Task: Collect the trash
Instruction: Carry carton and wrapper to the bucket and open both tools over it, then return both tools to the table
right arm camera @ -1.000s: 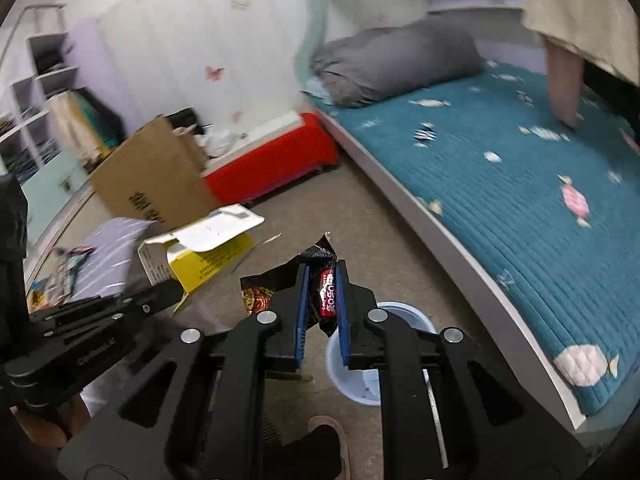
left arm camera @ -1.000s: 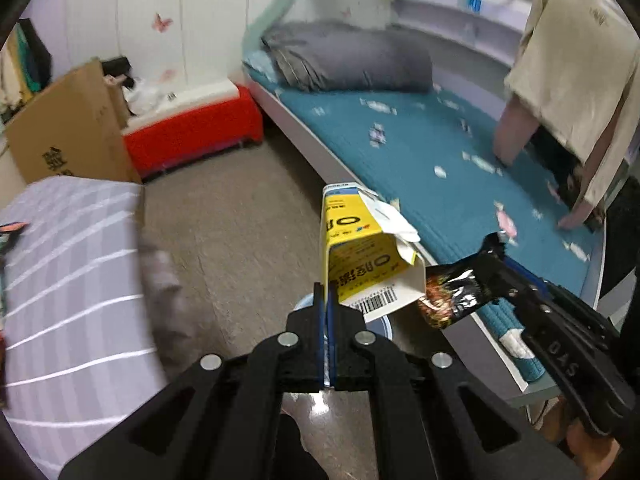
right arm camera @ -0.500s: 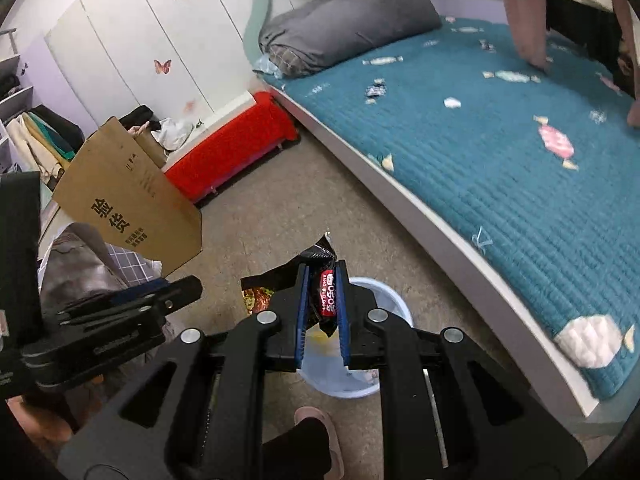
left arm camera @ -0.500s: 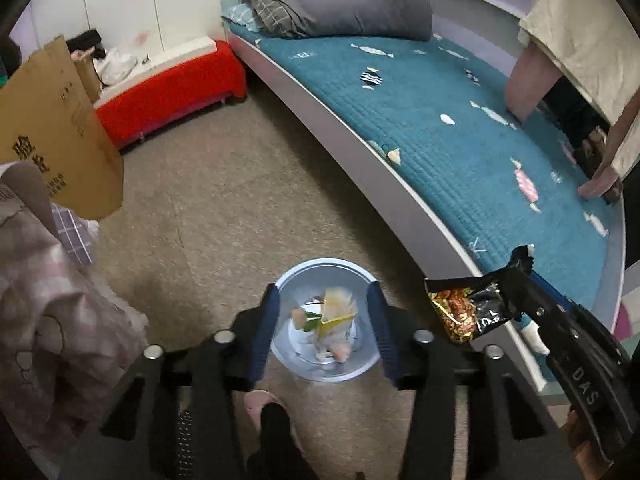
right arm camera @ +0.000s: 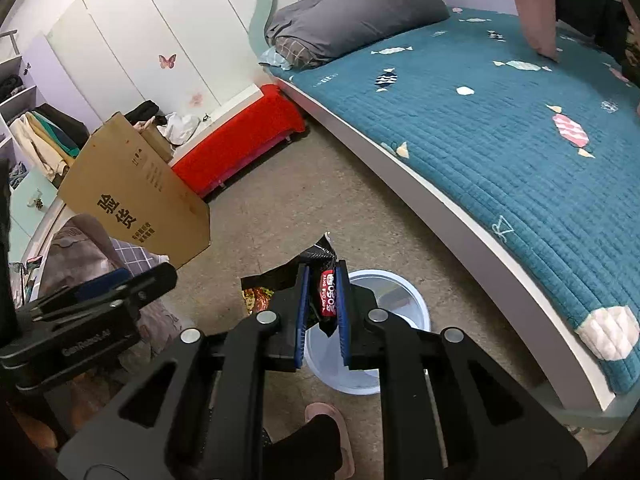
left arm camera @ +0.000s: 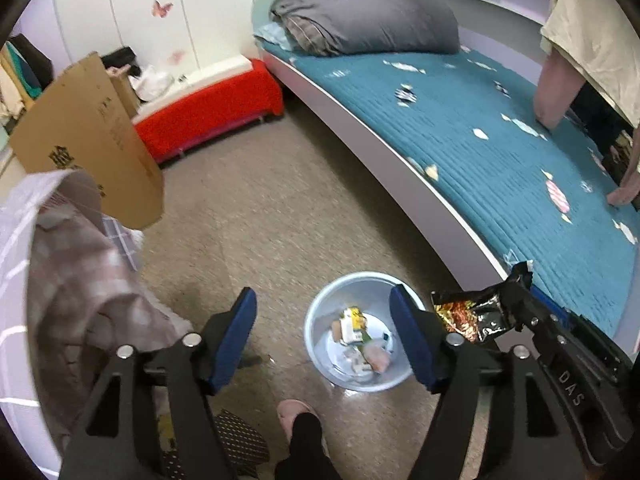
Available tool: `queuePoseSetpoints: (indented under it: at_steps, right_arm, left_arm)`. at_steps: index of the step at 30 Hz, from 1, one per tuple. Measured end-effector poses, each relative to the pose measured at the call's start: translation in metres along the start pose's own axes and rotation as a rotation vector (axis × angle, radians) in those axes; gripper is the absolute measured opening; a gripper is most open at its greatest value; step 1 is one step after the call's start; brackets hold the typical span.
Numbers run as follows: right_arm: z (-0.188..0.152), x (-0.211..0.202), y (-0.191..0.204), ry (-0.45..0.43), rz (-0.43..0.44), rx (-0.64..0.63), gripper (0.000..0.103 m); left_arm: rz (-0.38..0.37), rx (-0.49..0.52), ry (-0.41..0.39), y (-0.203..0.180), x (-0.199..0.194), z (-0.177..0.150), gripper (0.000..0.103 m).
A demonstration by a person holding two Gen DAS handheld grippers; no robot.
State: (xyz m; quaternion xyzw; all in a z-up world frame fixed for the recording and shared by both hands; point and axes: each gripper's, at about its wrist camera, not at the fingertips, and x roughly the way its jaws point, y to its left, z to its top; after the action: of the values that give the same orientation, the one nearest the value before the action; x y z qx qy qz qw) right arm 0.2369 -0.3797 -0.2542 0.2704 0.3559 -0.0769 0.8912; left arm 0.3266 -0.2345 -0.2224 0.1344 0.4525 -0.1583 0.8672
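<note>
A pale blue trash bin stands on the floor beside the bed; the yellow carton and other scraps lie inside it. My left gripper is open and empty above the bin. My right gripper is shut on a black snack wrapper and holds it over the bin's rim. The wrapper also shows in the left wrist view, to the right of the bin.
A bed with a teal cover runs along the right. A cardboard box and a heap of clothes are at the left. A red bench stands at the back. The person's slippered foot is next to the bin.
My left gripper opened and the yellow carton dropped into the bin. The right gripper kept hold of the wrapper and stayed over the bin.
</note>
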Motion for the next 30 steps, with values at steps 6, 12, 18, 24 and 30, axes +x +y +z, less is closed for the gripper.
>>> queuePoseSetpoints:
  at_steps: [6, 12, 18, 24, 30]
  right_arm:
    - [0.01, 0.009, 0.01, -0.041, 0.037, 0.006, 0.028]
    - [0.009, 0.014, 0.014, -0.027, 0.028, 0.006, 0.065]
    - [0.0, -0.009, 0.011, -0.01, 0.031, 0.037, 0.066]
    - [-0.005, -0.045, 0.029, -0.019, 0.059, 0.023, 0.066]
    - [-0.003, -0.091, 0.063, -0.081, 0.127, -0.029, 0.066]
  left_arm:
    - [0.105, -0.009, -0.095, 0.007, -0.021, 0.01, 0.08]
    - [0.124, 0.005, -0.092, 0.013, -0.03, 0.011, 0.081]
    - [0.107, 0.019, -0.097, 0.012, -0.046, 0.001, 0.081]
    - [0.079, 0.037, -0.132, 0.01, -0.082, -0.009, 0.081]
    - [0.077, 0.008, -0.226, 0.032, -0.142, -0.015, 0.081]
